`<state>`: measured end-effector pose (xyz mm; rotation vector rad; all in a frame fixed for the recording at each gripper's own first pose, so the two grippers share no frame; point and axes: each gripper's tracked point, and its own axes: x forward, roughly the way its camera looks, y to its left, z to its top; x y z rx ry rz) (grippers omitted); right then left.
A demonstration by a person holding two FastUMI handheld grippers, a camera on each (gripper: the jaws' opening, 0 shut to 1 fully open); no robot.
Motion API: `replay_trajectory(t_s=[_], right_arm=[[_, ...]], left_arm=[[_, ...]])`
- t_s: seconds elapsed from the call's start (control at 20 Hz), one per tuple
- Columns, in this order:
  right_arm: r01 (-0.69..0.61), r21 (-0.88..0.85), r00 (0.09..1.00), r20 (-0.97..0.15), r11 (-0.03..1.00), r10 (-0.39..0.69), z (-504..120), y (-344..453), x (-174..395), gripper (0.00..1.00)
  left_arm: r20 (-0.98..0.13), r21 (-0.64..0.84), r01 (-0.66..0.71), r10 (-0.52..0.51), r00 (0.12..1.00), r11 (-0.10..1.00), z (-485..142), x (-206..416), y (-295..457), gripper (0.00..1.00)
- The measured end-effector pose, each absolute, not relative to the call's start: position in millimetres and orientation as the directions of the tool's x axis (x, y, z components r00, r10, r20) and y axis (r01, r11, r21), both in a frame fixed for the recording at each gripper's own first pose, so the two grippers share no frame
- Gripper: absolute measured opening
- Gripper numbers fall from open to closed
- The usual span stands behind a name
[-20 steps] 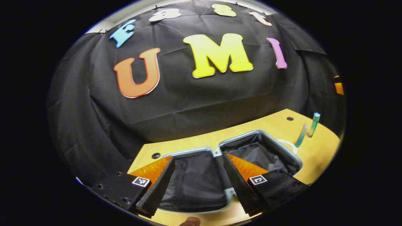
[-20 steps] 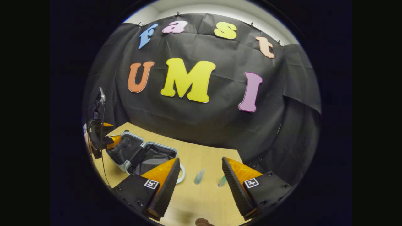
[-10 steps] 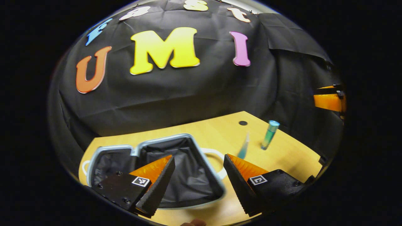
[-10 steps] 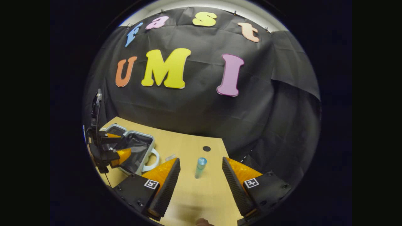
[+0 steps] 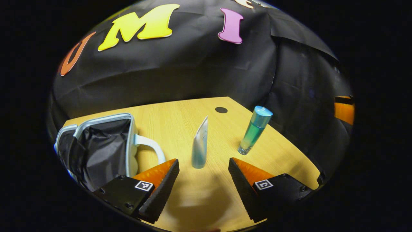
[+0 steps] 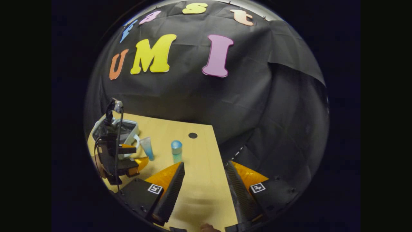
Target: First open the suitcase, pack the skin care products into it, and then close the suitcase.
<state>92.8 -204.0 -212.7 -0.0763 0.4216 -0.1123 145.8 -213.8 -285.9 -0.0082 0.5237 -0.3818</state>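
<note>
The left gripper (image 5: pixel 201 180) has swung right off the open suitcase (image 5: pixel 96 145) and now faces the tube (image 5: pixel 200 145) standing just ahead on the bench (image 5: pixel 180 116), jaws released. The bottle (image 5: pixel 255 130) stands farther right. The right gripper (image 6: pixel 202 190) hovers released, empty. Opening appears done; packing begins.

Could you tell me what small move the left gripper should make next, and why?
Probably ease the left gripper straight forward until its open fingers flank the tube. The suitcase already lies open, the tube stands upright just ahead of the gap, and the bottle stands apart to its right.
</note>
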Motion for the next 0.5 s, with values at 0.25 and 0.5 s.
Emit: replay_trajectory(t_s=[0.25, 0.5], right_arm=[[0.126, -0.112, 0.869, -0.467, 0.986, -0.164, -245, -234, 88, 0.8], [0.119, -0.093, 0.872, -0.466, 0.989, -0.149, -252, -233, 95, 0.8]], left_arm=[[-0.497, -0.106, 0.331, -0.338, 0.799, 0.938, -314, 180, -231, 0.93], [-0.488, -0.044, 0.326, -0.305, 0.818, 0.944, -316, 191, -229, 0.71]])
